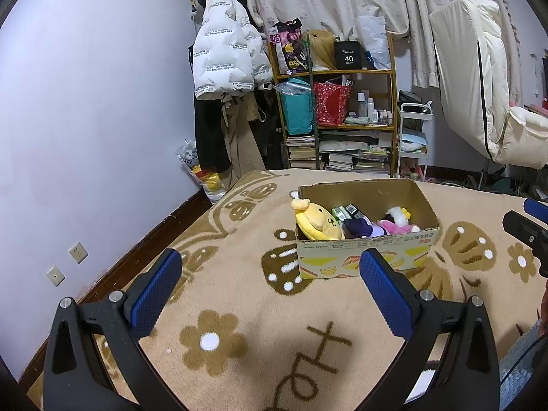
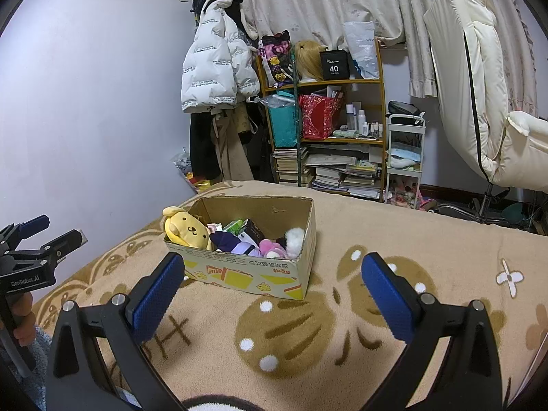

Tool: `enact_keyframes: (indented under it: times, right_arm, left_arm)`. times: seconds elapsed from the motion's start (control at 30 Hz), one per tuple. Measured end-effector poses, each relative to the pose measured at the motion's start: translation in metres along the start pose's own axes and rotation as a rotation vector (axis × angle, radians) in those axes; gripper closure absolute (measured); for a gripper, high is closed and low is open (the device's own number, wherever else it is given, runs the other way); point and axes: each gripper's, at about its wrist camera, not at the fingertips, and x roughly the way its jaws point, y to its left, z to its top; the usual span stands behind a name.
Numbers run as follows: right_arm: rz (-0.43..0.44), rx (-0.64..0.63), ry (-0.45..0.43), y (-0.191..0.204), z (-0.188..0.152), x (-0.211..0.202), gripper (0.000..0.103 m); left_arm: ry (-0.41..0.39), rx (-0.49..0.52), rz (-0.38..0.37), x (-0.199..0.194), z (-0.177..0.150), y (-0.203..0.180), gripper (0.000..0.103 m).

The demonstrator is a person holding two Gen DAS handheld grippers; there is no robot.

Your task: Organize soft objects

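Soft toys gathered in the cardboard box on the blanket.
Left gripper and right gripper spread, empty; yellow plush boxed; none seen loose, task apparently near complete.

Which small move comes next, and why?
Probably ease the left hand-held gripper forward toward the yellow plush dog at the left end of the open cardboard box: both hand-held grippers are open, empty and short of it.
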Motion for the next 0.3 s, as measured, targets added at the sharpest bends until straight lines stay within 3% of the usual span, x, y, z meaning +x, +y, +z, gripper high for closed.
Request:
enact_keyframes:
  times: [0.3]
  right_arm:
    - [0.002,-0.001,0.001,-0.0009,0.0006,-0.0003,0.0]
  left_arm:
    - [0.003,0.001,-0.004,0.0,-0.0007,0.0,0.001]
